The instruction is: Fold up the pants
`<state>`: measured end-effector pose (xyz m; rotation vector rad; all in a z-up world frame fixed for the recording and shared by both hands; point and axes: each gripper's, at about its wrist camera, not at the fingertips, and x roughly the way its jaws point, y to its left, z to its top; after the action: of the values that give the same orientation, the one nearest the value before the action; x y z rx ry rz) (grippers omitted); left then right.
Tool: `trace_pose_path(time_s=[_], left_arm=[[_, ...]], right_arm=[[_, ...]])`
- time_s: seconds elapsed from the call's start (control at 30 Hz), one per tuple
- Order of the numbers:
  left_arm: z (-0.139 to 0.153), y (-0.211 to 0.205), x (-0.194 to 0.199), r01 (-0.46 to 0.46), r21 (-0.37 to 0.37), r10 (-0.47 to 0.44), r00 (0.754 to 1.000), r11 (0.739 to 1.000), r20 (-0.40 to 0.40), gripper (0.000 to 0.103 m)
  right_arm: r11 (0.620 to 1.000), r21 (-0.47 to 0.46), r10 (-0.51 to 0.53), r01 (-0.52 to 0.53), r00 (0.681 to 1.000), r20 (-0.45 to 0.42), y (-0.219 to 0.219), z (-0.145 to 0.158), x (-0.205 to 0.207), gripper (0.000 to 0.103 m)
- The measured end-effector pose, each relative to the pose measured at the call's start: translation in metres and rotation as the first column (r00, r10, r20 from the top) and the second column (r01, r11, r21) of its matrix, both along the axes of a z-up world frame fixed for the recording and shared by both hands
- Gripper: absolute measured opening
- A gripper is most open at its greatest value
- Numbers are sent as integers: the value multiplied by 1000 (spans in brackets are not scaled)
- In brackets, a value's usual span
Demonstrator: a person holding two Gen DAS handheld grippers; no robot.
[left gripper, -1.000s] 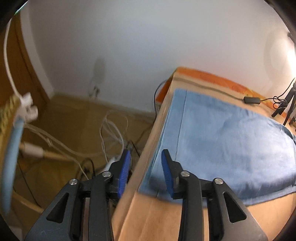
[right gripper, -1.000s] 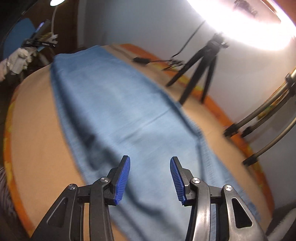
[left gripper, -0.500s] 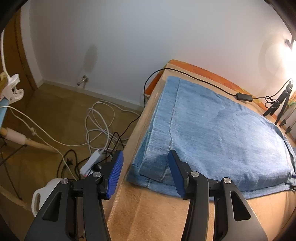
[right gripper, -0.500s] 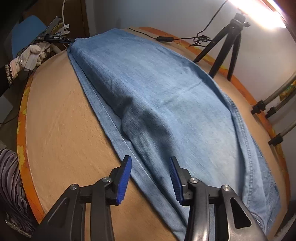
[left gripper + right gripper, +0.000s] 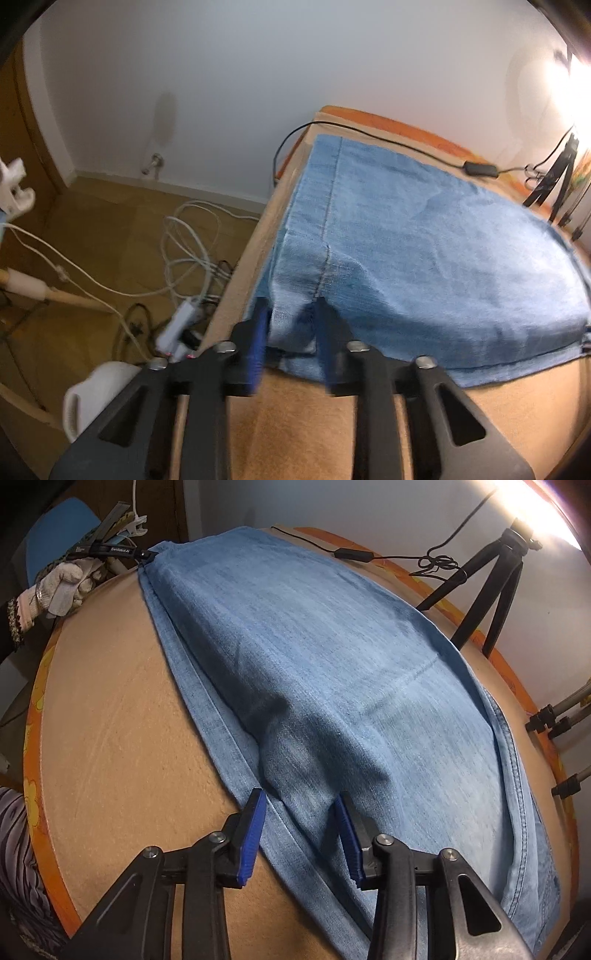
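Left tool point(image 5: 291, 325) has advanced onto pants point(image 5: 424, 251) hem.

tan table point(image 5: 110, 738) | black tripod point(image 5: 495, 576) | white floor cables point(image 5: 184, 254) | white wall point(image 5: 240, 74)

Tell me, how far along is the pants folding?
Early. Done: the pants lie lengthwise, one leg over the other, on the table. In hand: the left gripper straddles the hem corner; the right gripper is open over the edge. Left: the crosswise folds.

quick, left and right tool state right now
Left tool: partly open, straddling the light blue denim pants hem corner.
Right tool: open, holding nothing, over the pants' edge.
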<state>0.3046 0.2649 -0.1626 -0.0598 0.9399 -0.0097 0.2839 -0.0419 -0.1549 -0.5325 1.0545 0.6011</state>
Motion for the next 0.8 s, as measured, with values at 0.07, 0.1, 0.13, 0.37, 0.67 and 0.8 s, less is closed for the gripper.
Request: trace_pose_path(time_s=[0.07,0.1,0.13,0.37,0.67,0.8], left_arm=[[2,0,-2,2,7,-2,1000,1000,4,10],[4,1,-2,-2,9,2,1000,1000,6,9],[5,2,-2,-4,12,4,1000,1000,5,9],[14,-1,-4,2,53,-2,1000,999,7,5],[24,6,-5,-12,43,12,1000,999,8,2],[21,5,-6,-12,34,12,1000,999,4,2]], right_arm=[[1000,-11,4,-4,1000,3,2,1,-1,32],[1000,-17,5,-5,1000,6,2,1,-1,25],[1000,-23,4,-4,1000,7,3,2,-1,20],[999,-31,5,-5,1000,-6,5,4,-1,0],[999,-7,48,-48,999,-9,8,17,-9,21],[999,-2,48,-48,999,-3,15,10,-6,35]])
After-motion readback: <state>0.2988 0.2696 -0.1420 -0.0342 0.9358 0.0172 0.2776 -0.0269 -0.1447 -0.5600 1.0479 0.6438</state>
